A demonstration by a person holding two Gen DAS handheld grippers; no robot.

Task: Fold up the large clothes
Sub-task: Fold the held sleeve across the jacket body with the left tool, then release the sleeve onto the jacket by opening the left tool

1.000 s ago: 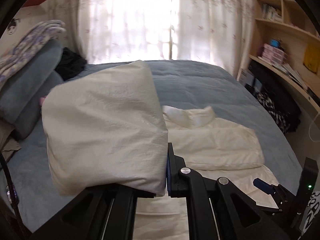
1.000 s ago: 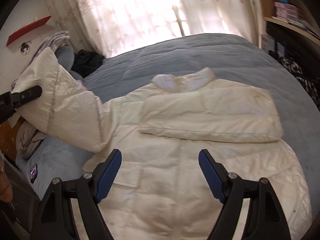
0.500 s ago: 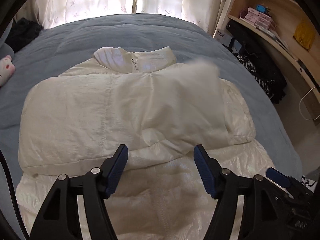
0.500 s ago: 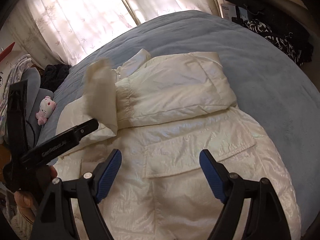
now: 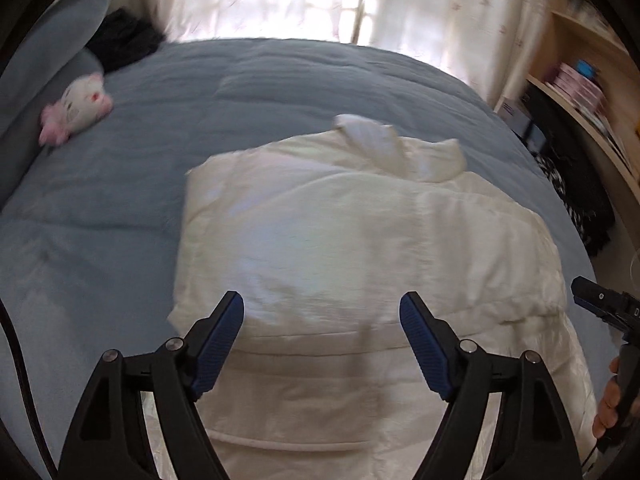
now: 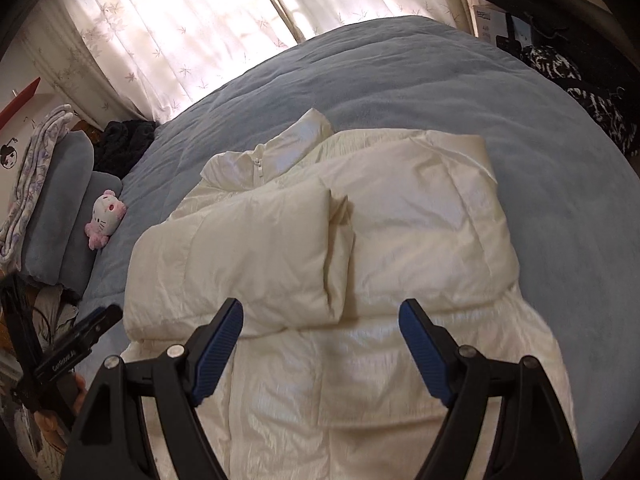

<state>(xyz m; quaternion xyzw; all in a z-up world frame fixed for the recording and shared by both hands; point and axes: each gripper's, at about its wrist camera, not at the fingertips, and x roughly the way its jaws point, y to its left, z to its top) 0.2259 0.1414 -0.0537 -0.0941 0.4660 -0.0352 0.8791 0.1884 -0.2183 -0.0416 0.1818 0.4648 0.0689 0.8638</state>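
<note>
Overhead, cream jacket (image 6: 320,240) on blue bed (image 6: 400,80); apparently curtained window (image 6: 180,20).

**Both sleeves folded across the jacket**

The cream padded jacket (image 6: 360,264) lay front-up on the blue bedspread (image 6: 460,92), sleeves crossed over its chest. The right gripper (image 6: 320,344) hung above it, jaws wide, empty. A pink-and-white plush toy (image 6: 105,218) sat beside grey pillows (image 6: 60,216); the lower hem looked blurred.
</note>
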